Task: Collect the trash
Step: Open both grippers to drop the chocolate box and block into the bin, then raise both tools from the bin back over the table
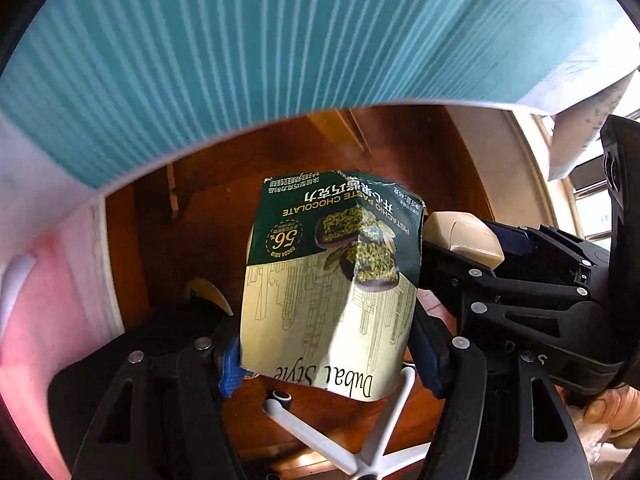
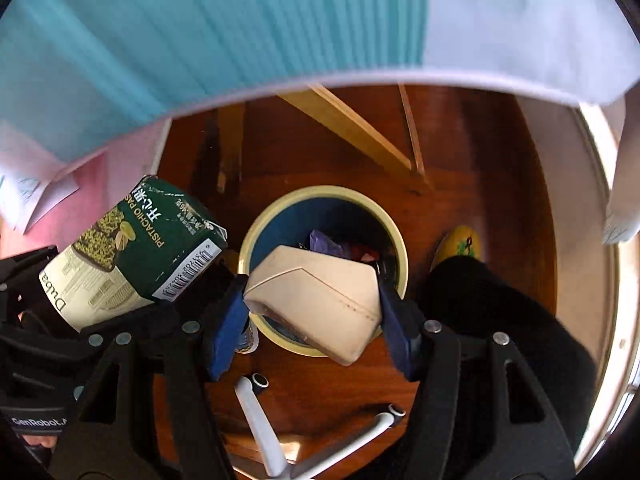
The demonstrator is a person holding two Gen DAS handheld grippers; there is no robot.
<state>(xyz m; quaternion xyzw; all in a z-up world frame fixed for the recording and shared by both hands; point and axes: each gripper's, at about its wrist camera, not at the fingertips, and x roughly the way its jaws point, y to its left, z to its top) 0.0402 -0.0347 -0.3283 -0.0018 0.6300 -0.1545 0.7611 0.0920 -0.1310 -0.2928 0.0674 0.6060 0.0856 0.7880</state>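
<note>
My left gripper (image 1: pixel 326 354) is shut on a green and cream pistachio chocolate box (image 1: pixel 332 280), held up above the floor; the box also shows at the left of the right wrist view (image 2: pixel 132 252). My right gripper (image 2: pixel 314 316) is shut on a crushed beige carton (image 2: pixel 316 300), held directly above a round bin (image 2: pixel 256 224) with a cream rim and blue inside. The bin holds several wrappers (image 2: pixel 328 242). The carton and right gripper also show at the right of the left wrist view (image 1: pixel 460 240).
A table edge with a teal striped cloth (image 2: pixel 200 28) overhangs the top of both views. A white chair base (image 2: pixel 260 428) stands on the brown wood floor in front. A yellow slipper (image 2: pixel 460 244) and a dark trouser leg (image 2: pixel 492 320) are right of the bin.
</note>
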